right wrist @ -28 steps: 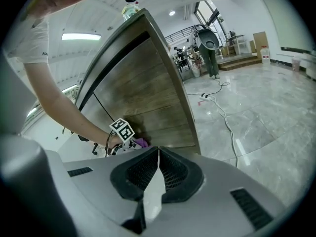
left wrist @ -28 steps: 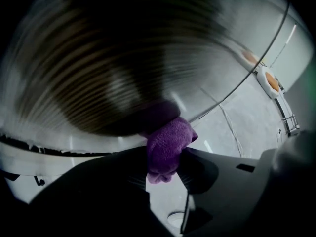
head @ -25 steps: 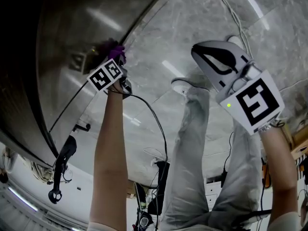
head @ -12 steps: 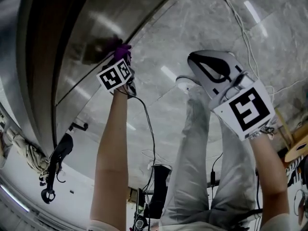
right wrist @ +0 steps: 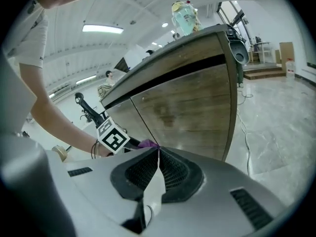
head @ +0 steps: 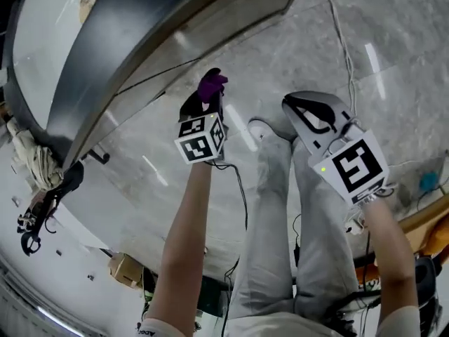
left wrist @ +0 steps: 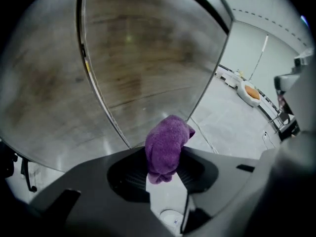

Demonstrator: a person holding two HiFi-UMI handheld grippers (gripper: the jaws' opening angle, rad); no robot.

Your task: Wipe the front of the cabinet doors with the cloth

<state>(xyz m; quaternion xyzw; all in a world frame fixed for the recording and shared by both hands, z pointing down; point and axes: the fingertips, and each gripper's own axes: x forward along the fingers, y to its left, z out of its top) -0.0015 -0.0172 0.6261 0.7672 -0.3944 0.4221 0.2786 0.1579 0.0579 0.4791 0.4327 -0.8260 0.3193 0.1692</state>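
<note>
Left tongs [left wrist: 163,169] clenched on the purple cloth [left wrist: 167,144], near but seemingly off the cabinet doors [left wrist: 143,58] filling the frame's upper left. Right tongs [right wrist: 158,154] are closed, empty, and farther off.

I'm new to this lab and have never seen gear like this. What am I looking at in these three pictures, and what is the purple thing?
There is no robot here. A person holds a two-jaw gripper in each hand. The head view comes from a camera on the person's head, looking down past both arms to the marble floor. The other two come from cameras riding on each gripper, looking along its jaws. The left gripper is clamped on a bunched purple cloth and points at the wood-grain cabinet doors. The right gripper has its jaws together with nothing between them. The marker cubes are parts of the grippers.
</note>
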